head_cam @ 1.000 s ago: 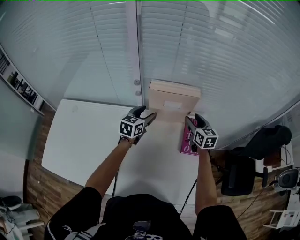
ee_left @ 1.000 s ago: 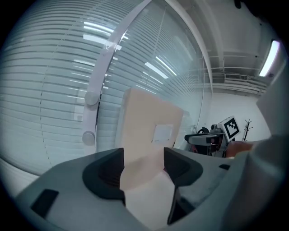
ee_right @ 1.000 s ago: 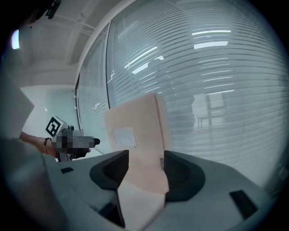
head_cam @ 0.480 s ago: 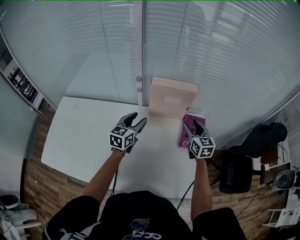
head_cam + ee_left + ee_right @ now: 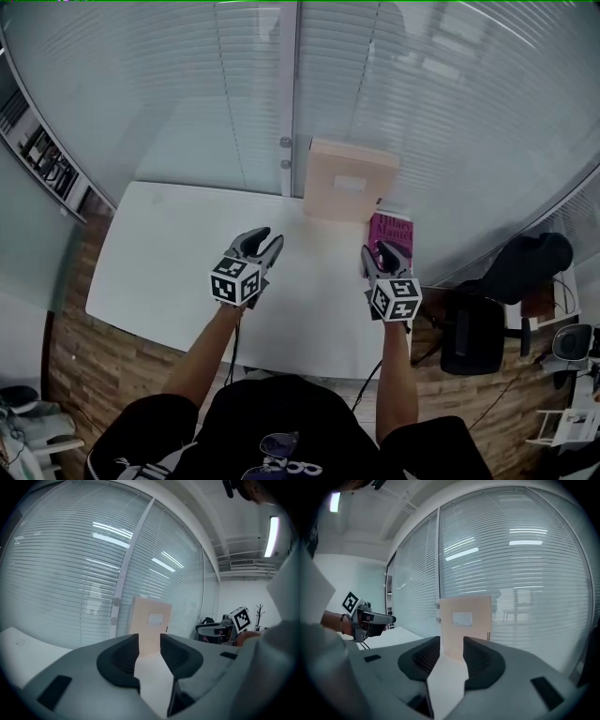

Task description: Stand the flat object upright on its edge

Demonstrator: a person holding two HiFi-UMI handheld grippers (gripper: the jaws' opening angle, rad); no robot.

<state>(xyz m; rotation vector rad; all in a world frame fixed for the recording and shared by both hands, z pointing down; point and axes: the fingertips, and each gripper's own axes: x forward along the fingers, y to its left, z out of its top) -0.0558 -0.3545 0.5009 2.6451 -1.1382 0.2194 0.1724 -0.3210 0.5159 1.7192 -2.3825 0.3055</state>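
A flat beige board-like object [image 5: 349,178] stands upright on its lower edge at the table's far side, against the glass wall. In the left gripper view the beige object [image 5: 151,629] rises just beyond the jaws, and in the right gripper view the beige object [image 5: 465,620] stands ahead too. My left gripper [image 5: 264,242] hovers over the white table [image 5: 169,253], well short of it. Its jaws are closing with nothing between them. My right gripper [image 5: 380,253] sits to the right, also clear of the object, jaws closing on nothing.
A magenta book [image 5: 392,232] lies flat on the table's far right corner, just beyond my right gripper. Glass walls with blinds [image 5: 187,94] close off the back. A dark office chair [image 5: 487,328] stands off the table's right edge.
Both grippers have drawn back from the beige object toward the person, and their jaws have narrowed. The object stays standing by itself.
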